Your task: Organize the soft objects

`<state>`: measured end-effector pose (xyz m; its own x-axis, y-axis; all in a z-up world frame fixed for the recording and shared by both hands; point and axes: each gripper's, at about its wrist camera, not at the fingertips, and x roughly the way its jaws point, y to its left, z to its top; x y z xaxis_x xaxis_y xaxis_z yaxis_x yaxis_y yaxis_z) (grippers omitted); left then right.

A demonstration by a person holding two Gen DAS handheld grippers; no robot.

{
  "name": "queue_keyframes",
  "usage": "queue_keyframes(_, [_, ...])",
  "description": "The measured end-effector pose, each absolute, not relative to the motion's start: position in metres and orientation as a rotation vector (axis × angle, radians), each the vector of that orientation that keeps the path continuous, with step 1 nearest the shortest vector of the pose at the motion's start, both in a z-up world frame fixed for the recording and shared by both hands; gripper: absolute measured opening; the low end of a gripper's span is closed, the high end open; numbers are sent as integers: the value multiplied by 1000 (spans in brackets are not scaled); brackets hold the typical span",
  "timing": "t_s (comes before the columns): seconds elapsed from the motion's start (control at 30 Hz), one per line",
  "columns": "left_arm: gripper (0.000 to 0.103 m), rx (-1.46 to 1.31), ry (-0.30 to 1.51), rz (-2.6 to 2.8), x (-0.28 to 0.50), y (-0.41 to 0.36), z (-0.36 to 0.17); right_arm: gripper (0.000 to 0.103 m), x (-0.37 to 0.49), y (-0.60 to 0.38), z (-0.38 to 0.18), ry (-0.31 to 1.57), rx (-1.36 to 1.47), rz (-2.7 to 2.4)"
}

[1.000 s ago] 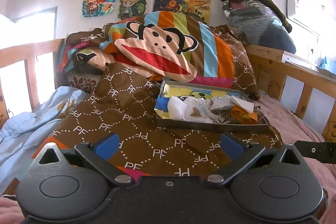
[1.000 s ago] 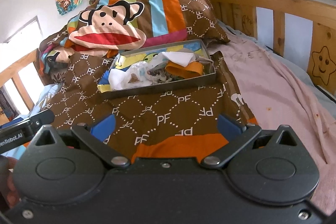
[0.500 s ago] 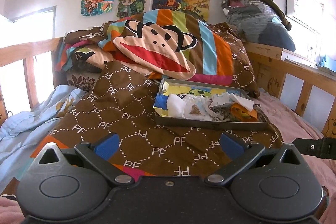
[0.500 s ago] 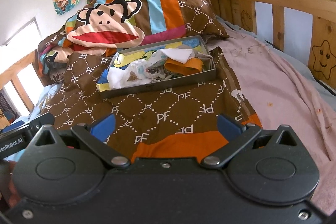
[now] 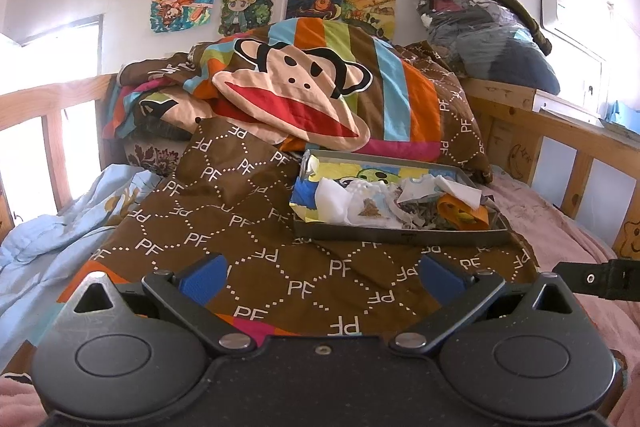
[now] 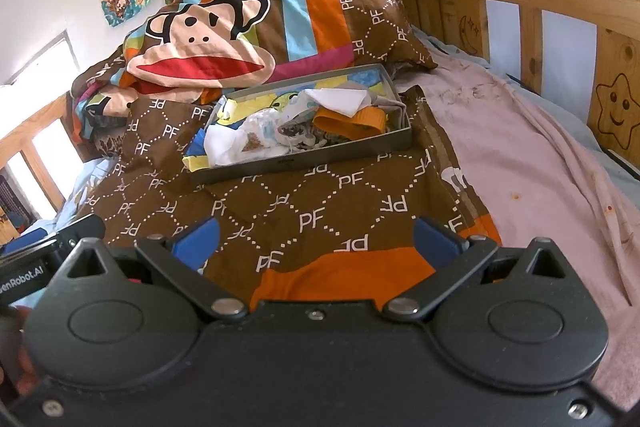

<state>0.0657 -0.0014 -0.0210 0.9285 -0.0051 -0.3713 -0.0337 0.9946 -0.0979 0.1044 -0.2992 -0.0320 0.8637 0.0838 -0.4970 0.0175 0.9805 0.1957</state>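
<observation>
A grey tray (image 5: 400,237) sits on the brown PF-patterned quilt (image 5: 224,227) on the bed. It holds a heap of small soft items: white cloth (image 5: 332,203), an orange piece (image 5: 460,213), patterned socks. The tray also shows in the right wrist view (image 6: 304,163), with the orange piece (image 6: 352,119). My left gripper (image 5: 322,277) is open and empty, short of the tray. My right gripper (image 6: 314,239) is open and empty, above the quilt's near edge.
A monkey-face striped duvet (image 5: 312,99) is piled behind the tray. A wooden bed rail (image 6: 560,27) runs along the right, another rail (image 5: 52,131) on the left. Pink sheet (image 6: 540,167) lies right, light blue blanket (image 5: 48,239) left. Bagged clothes (image 5: 480,39) sit on the headboard.
Both grippers have drifted slightly; the tray sits a little higher in the right wrist view. Both stay open and empty.
</observation>
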Motion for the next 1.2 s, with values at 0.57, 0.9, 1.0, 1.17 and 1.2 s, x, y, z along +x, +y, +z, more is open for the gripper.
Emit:
queue_keyframes(0.57, [102, -85, 379, 3, 66, -3, -22, 103, 107, -297, -34, 534, 200, 32])
queue_keyframes(0.9, [102, -89, 382, 2, 66, -1, -23, 103, 107, -295, -36, 537, 200, 31])
queue_keyframes(1.0, [102, -92, 385, 3, 66, -1, -23, 103, 107, -294, -36, 537, 200, 31])
queue_keyframes(1.17, [102, -94, 390, 7, 66, 1, -24, 103, 107, -294, -36, 537, 200, 30])
queue_keyframes(1.2, [102, -91, 393, 9, 67, 1, -24, 103, 107, -294, -36, 537, 200, 30])
